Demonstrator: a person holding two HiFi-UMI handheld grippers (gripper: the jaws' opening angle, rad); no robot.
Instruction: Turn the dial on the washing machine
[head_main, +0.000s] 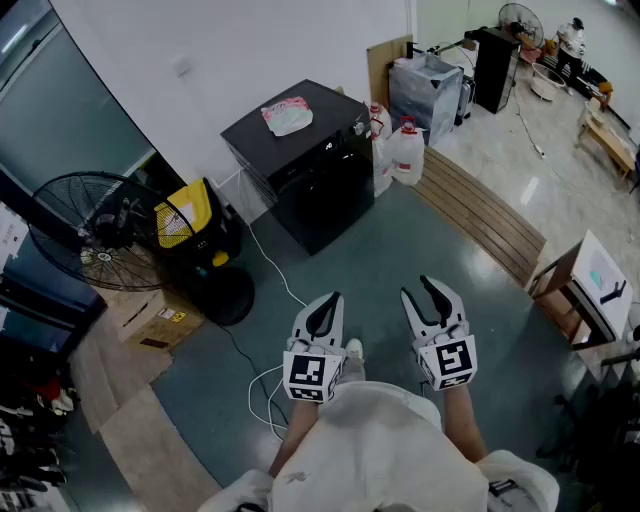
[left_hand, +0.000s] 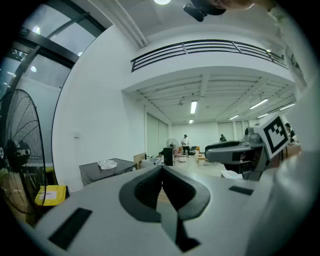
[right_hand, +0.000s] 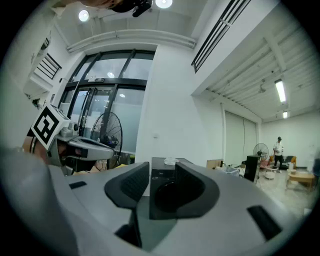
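The black washing machine (head_main: 310, 165) stands by the white wall, with a crumpled bag (head_main: 287, 115) on its lid and its dial (head_main: 358, 127) at the front top corner. Both grippers are held close to my body, well short of the machine. My left gripper (head_main: 324, 312) is shut and empty; its tips meet in the left gripper view (left_hand: 162, 170), with the machine (left_hand: 105, 169) far off at the left. My right gripper (head_main: 430, 297) has its jaws only narrowly apart with nothing between them. The machine (right_hand: 162, 176) shows through that gap in the right gripper view (right_hand: 161, 172).
A standing fan (head_main: 100, 235), a yellow-topped machine (head_main: 190, 220) and a cardboard box (head_main: 150, 318) stand at the left. A white cable (head_main: 268, 285) runs across the floor. White jugs (head_main: 405, 152), a grey bin (head_main: 430, 90) and wooden planks (head_main: 480, 215) lie to the right.
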